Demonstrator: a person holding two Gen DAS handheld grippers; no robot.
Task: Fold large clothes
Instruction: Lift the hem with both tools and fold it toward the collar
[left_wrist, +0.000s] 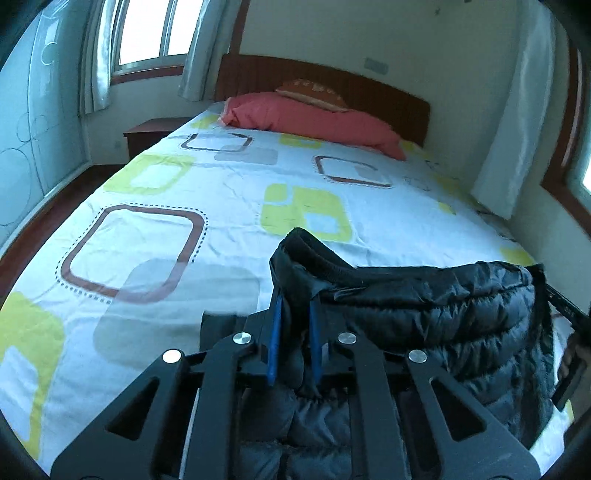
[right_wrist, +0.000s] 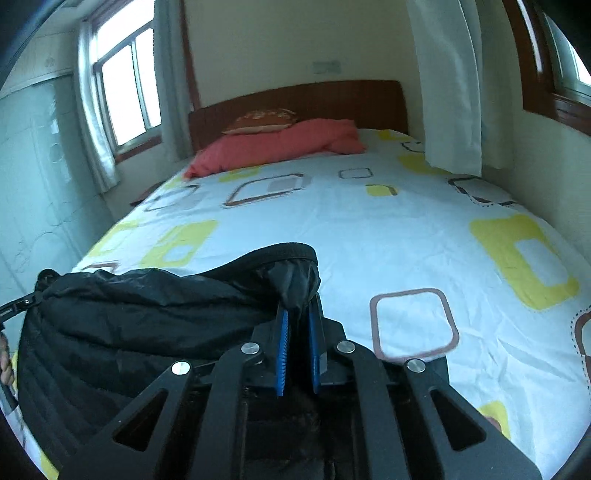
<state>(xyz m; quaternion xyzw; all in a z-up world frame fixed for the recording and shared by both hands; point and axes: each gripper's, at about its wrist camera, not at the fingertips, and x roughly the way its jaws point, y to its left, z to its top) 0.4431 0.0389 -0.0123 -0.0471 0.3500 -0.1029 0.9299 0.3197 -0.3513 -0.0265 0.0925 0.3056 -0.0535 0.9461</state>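
A black quilted puffer jacket (left_wrist: 443, 317) hangs stretched between my two grippers above the near end of the bed. In the left wrist view my left gripper (left_wrist: 294, 308) is shut on one corner of it, with black fabric bunched between the blue pads (left_wrist: 275, 332). In the right wrist view my right gripper (right_wrist: 297, 315) is shut on the opposite corner of the jacket (right_wrist: 147, 317), and its ribbed edge rises over the fingertips. Each view shows the other gripper at the jacket's far end, at the frame edge.
The bed sheet (left_wrist: 221, 177) is white with yellow and brown squares and lies flat. A pink folded quilt (left_wrist: 314, 118) and an orange pillow (right_wrist: 262, 120) sit by the wooden headboard (right_wrist: 332, 99). A nightstand (left_wrist: 147, 136) stands left, and a white curtain (right_wrist: 450, 92) hangs right.
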